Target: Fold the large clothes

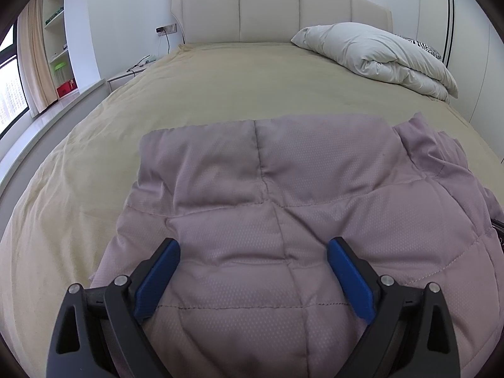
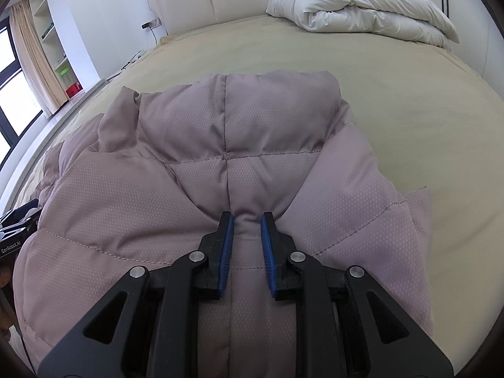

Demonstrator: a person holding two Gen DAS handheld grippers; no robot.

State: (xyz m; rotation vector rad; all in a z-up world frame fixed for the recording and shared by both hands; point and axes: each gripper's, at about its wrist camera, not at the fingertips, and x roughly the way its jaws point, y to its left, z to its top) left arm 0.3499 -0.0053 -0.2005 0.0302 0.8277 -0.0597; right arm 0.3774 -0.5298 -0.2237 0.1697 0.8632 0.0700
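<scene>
Jacket (image 1: pixel 267 208) first: a big quilted mauve one, spread on the tan bed cover (image 1: pixel 220 88) at the near end of the bed, well apart from the white duvet (image 1: pixel 378 53) bundled up by the headboard. Right gripper (image 2: pixel 247 220) has its blue pads pinched together on a raised ridge of the jacket's fabric, right on the centre seam, and the cloth bunches up between them. Left gripper (image 1: pixel 253 252) hangs just above the padding with its jaws wide apart and nothing between them (whether the fingertips brush the cloth, I can't tell). What matters now is the lie of the thing: from both grippers the jacket runs straight ahead toward the headboard, long axis along that stitched centre line, with one folded edge lying flat at the far side. The right hand is the one with hold of it, so any fold forward looks to be led from there, with the left free to pin or catch the other side.
</scene>
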